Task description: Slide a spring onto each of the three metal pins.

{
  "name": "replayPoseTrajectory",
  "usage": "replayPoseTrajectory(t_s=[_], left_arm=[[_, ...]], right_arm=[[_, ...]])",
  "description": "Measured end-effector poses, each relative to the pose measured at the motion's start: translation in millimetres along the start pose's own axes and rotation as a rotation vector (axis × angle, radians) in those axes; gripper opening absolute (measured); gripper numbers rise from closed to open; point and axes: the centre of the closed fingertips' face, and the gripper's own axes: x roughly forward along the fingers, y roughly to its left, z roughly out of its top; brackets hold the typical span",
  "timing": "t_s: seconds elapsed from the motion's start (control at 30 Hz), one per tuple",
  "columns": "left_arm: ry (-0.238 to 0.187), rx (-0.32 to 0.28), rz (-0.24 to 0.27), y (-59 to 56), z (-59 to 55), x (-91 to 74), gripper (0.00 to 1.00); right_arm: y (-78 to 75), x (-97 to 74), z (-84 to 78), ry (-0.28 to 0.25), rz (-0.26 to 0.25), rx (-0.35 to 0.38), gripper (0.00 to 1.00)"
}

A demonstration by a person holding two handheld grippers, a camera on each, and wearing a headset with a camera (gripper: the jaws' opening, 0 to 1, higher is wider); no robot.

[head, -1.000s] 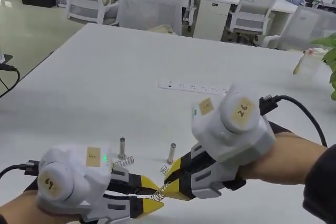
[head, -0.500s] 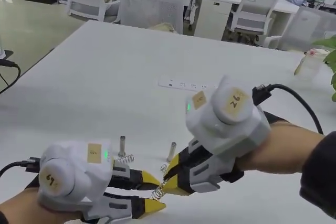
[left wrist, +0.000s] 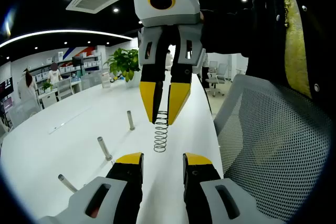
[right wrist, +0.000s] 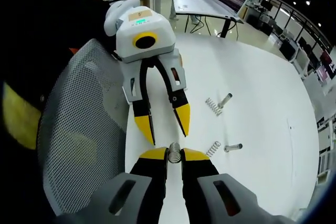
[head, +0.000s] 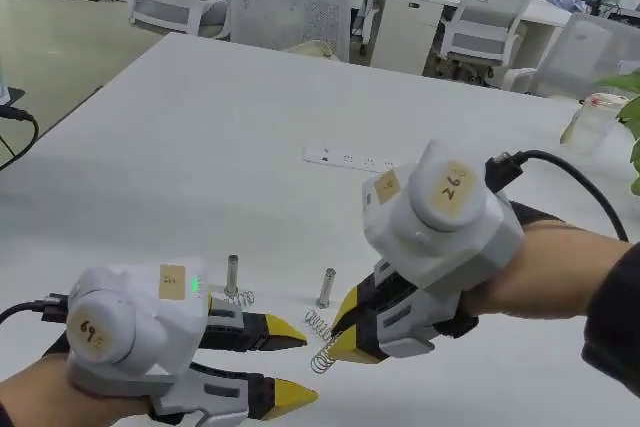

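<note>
- Clamped on a spring [left wrist: 160, 132] at the right gripper [right wrist: 174, 154] tips, coil pointing toward the left gripper [left wrist: 163, 159].
- Left gripper jaws spread, holding nothing, near the spring's free end.
- Upright metal pin [head: 326, 288] just beyond right gripper tips.

Bright overhead light, sharp, fisheye edges.

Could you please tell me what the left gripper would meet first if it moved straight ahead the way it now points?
Most likely the spring held in the right gripper's jaws: it hangs straight ahead, in line with the gap between the left gripper's open jaws. How far off is unclear.
</note>
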Motion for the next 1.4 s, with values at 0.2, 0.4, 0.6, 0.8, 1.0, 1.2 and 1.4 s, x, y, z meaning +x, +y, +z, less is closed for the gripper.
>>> replayPoseTrajectory(t_s=[0.2, 0.4, 0.6, 0.8, 1.0, 1.2, 1.4], left_arm=[[0.001, -0.019, 0.008, 1.0, -3.4, -0.1, 0.32], [-0.007, -0.045, 0.02, 3.9, -3.5, -1.2, 0.4], [-0.02, -0.071, 0.031, 5.6, -3.0, -3.5, 0.49], [-0.019, -0.097, 0.047, 8.0, -5.7, -6.4, 0.56], [-0.011, -0.114, 0.078, 12.7, -11.4, -11.4, 0.64], [-0.01, -0.116, 0.107, 17.3, -13.9, -18.2, 0.69], [-0.008, -0.114, 0.136, 19.4, -18.4, -25.8, 0.72]], right_arm=[[-6.8, -6.4, -4.9, 0.004, -0.017, 0.015, 0.07], [-9.9, -8.8, -8.0, 0.007, -0.026, 0.027, 0.07], [-12.1, -10.8, -12.3, 0.015, -0.029, 0.033, 0.07], [-15.3, -13.3, -14.8, 0.018, -0.036, 0.037, 0.07], [-18.9, -15.9, -17.3, 0.018, -0.043, 0.044, 0.07], [-22.1, -19.0, -19.2, 0.017, -0.05, 0.048, 0.07], [-25.6, -23.3, -22.8, 0.018, -0.058, 0.056, 0.07]])
